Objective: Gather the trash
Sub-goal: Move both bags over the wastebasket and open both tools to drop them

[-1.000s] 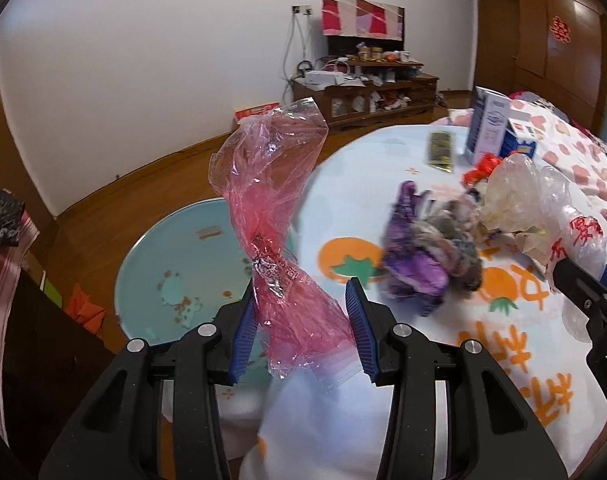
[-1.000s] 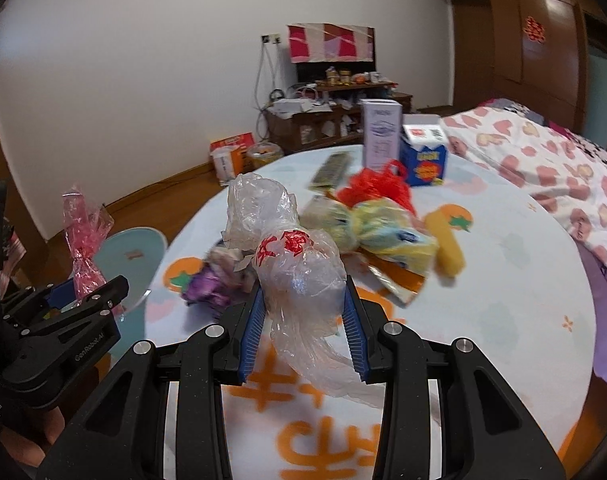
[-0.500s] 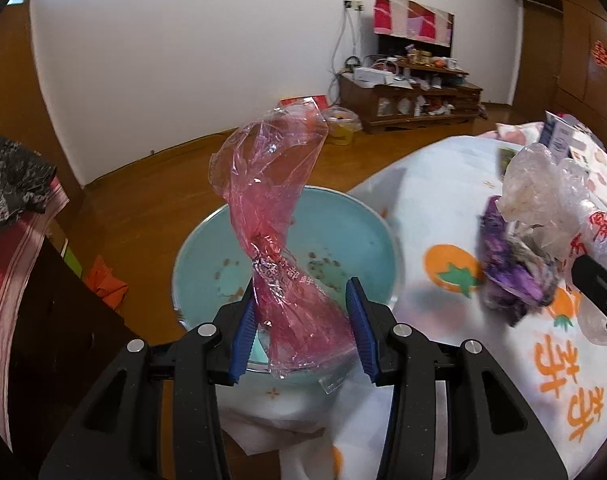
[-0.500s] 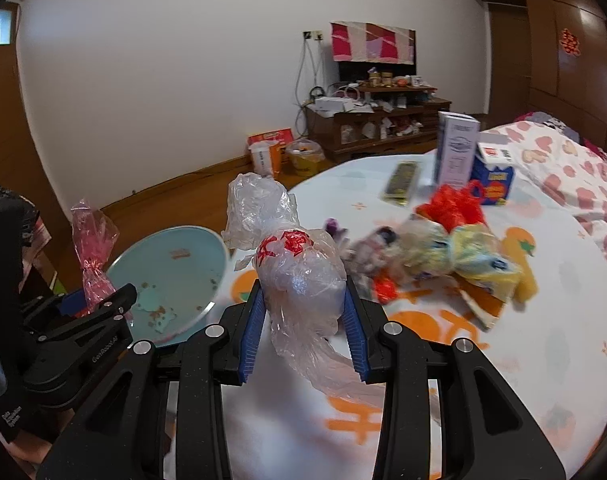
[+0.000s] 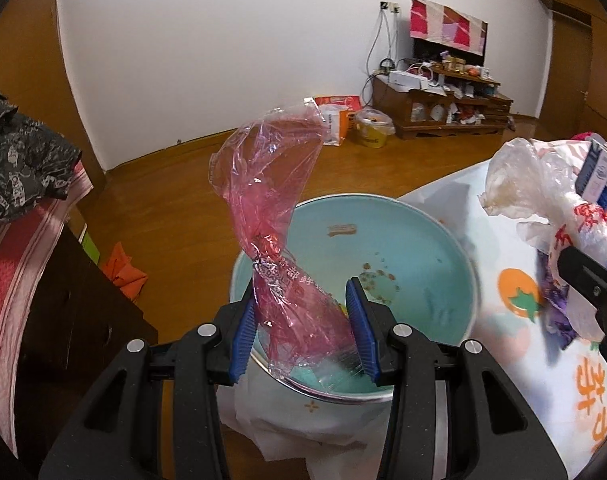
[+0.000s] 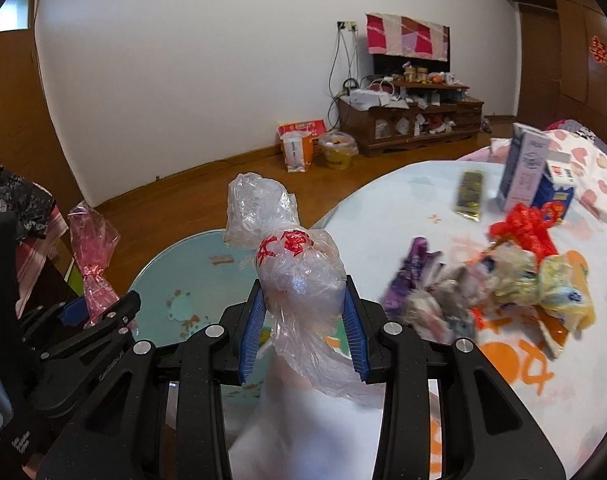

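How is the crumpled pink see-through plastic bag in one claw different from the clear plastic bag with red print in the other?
The pink see-through plastic bag is tinted pink, while the clear plastic bag with red print is colourless with red characters. The pink bag rises tall, pinched narrow halfway up with a flared top; the clear bag is bunched into rounder lumps, with a tail hanging below. The left gripper holds the pink one, the right gripper the clear one. Both are thin and crumpled, each pinched between blue pads.

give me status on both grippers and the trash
Left gripper shut on pink bag, over teal basin. Right gripper shut on clear bag. Nothing blocking.
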A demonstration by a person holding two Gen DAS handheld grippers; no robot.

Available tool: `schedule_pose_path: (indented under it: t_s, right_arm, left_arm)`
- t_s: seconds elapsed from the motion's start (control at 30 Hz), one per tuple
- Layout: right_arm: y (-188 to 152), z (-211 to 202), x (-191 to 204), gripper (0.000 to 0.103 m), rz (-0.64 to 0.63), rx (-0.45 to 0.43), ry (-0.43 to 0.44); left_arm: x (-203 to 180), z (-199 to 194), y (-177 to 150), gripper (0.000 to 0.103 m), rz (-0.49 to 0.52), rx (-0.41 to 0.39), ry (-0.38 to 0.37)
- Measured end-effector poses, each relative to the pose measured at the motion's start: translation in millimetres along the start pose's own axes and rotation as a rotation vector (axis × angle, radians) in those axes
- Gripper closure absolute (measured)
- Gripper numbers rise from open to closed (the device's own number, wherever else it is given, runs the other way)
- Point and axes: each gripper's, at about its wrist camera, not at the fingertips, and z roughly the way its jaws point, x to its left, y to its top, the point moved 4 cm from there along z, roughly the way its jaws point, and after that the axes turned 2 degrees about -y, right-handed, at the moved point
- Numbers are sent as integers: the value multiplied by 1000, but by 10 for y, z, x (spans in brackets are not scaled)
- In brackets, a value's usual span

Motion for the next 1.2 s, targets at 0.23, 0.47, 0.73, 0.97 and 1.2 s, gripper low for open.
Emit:
schedule_pose_path:
  t_s: [0.23, 0.47, 0.73, 0.97, 1.2]
  right_arm:
    - [49, 371, 128, 65, -4, 47, 0]
    - [28, 673, 238, 65, -1, 109, 14]
    - [-7, 904, 314, 64, -8, 169, 37]
    - [-48, 968, 337, 41, -1, 211, 72]
    - [26, 819, 269, 35, 17, 177, 63]
  left_arm:
    - [79, 192, -32, 60, -10, 35, 8]
    - [121, 378, -57, 60, -7, 65, 6]
    - [79, 553, -81, 59, 24, 101, 5]
    - [84, 609, -94, 41, 15, 122, 6]
    - [116, 489, -65, 23, 14, 88, 40]
